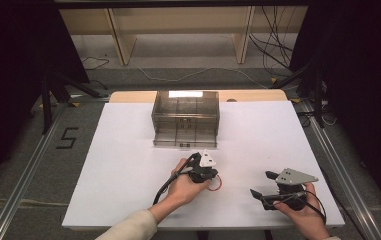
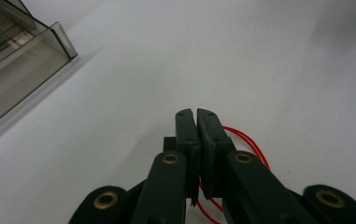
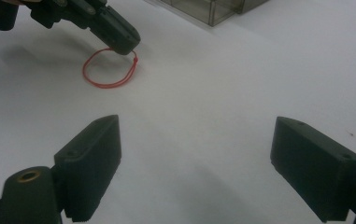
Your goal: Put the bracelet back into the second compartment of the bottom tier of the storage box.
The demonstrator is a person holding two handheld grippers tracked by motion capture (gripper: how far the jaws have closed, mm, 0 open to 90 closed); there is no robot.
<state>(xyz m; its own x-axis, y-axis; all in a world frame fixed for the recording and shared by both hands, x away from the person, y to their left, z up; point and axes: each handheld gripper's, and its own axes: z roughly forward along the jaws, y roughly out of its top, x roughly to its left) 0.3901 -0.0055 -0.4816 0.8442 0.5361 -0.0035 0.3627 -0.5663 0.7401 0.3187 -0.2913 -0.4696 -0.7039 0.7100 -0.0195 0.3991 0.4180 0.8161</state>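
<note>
A thin red loop (image 1: 218,184) of cord or rubber lies on the white table top (image 1: 128,165), near the middle front. My left gripper (image 1: 212,177) points down at it with its jaws shut, and the loop's near strand is pinched between the pads. In the left gripper view the jaws (image 2: 196,113) are pressed together and the red loop (image 2: 255,147) curves out behind them. In the right gripper view the left gripper (image 3: 131,45) touches the red loop (image 3: 108,84) at its right end. My right gripper (image 1: 262,184) rests at the front right, open and holding nothing (image 3: 196,126).
A clear smoky plastic drawer box (image 1: 185,117) stands at the back middle of the table; its corner shows in the left gripper view (image 2: 12,70) and in the right gripper view (image 3: 213,9). Cables trail from both grippers toward the front edge.
</note>
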